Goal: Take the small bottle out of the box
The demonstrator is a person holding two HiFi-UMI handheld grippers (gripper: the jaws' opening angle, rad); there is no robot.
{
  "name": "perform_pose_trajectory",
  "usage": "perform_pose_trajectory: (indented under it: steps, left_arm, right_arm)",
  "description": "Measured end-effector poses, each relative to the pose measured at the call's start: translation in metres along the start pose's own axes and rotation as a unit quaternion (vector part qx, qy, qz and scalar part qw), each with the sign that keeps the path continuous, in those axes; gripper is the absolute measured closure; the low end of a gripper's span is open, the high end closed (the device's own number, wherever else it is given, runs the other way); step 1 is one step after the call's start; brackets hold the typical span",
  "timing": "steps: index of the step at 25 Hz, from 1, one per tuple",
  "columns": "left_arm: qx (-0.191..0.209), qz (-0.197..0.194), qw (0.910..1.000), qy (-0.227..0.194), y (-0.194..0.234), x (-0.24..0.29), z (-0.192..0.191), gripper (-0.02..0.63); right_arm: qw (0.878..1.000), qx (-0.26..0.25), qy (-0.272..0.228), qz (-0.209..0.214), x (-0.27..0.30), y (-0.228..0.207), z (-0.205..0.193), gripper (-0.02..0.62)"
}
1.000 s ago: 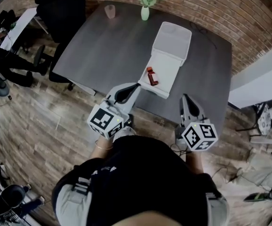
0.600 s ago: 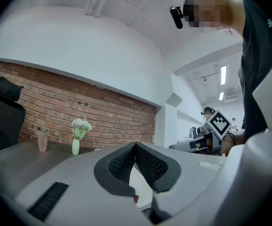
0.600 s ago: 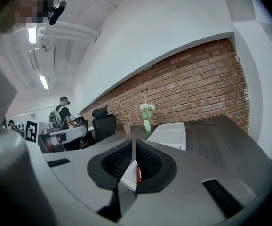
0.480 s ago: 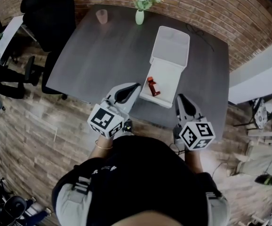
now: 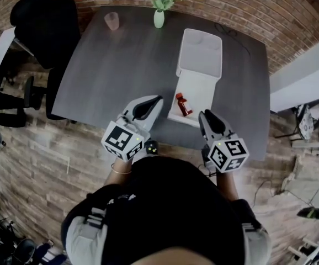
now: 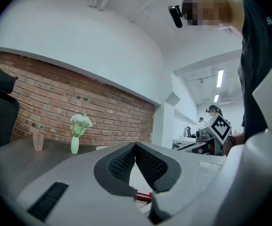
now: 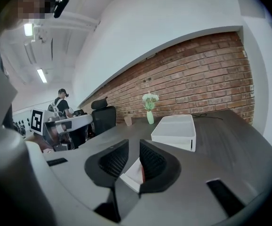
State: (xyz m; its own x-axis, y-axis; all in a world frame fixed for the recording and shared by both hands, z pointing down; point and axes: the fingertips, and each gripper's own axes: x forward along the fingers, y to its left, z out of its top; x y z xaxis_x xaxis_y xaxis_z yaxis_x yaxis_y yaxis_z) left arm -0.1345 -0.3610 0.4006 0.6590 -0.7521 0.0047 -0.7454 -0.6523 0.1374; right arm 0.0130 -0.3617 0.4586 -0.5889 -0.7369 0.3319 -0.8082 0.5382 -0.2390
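Presently: small red bottle [image 5: 182, 105] lies on its side on flat near half of open white box [image 5: 201, 59], close to near edge of table [image 5: 115, 70]. Left gripper [image 5: 158, 99] over near edge, just left of box; jaws closed tip to tip, nothing held; bottle visible beyond them. Right gripper [image 5: 202, 115] just beside near right corner of box; jaws opening, gap narrow, nothing between pads. Vase with flowers [image 5: 158, 16] and pink cup [image 5: 111, 21] at far edge, well apart from box

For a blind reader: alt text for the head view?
A small red bottle lies on the near half of a white box on a dark table; the left gripper and right gripper hover nearby, the right's empty jaws opening.
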Motion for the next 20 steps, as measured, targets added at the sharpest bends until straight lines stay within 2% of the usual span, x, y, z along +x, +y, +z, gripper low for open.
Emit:
perform_pose_trajectory:
  steps: [2, 6, 10, 13, 16, 20]
  left_arm:
    - [-0.001, -0.006, 1.0000, 0.003, 0.007, 0.001, -0.001, 0.604]
    - [0.001, -0.016, 0.9999, 0.005, 0.025, 0.002, 0.000, 0.604]
    - [0.000, -0.022, 0.9997, 0.006, 0.040, 0.003, -0.003, 0.604]
    - [-0.001, -0.031, 0.9995, 0.008, 0.047, 0.005, -0.003, 0.604]
    - [-0.005, -0.037, 0.9993, 0.008, 0.052, 0.005, -0.002, 0.604]
    - [-0.012, -0.038, 0.9992, 0.006, 0.064, 0.003, -0.005, 0.604]
  right_arm:
    - [1.000, -0.003, 0.012, 0.002, 0.009, 0.001, -0.007, 0.522]
    - [0.997, -0.042, 0.056, -0.009, 0.031, -0.002, -0.023, 0.490]
    - [0.992, -0.078, 0.096, 0.001, 0.054, 0.001, -0.044, 0.425]
    - [0.983, -0.113, 0.142, -0.002, 0.071, -0.002, -0.060, 0.424]
    - [0.973, -0.135, 0.185, 0.008, 0.087, -0.003, -0.075, 0.369]
    - [0.962, -0.147, 0.230, 0.006, 0.107, -0.010, -0.092, 0.353]
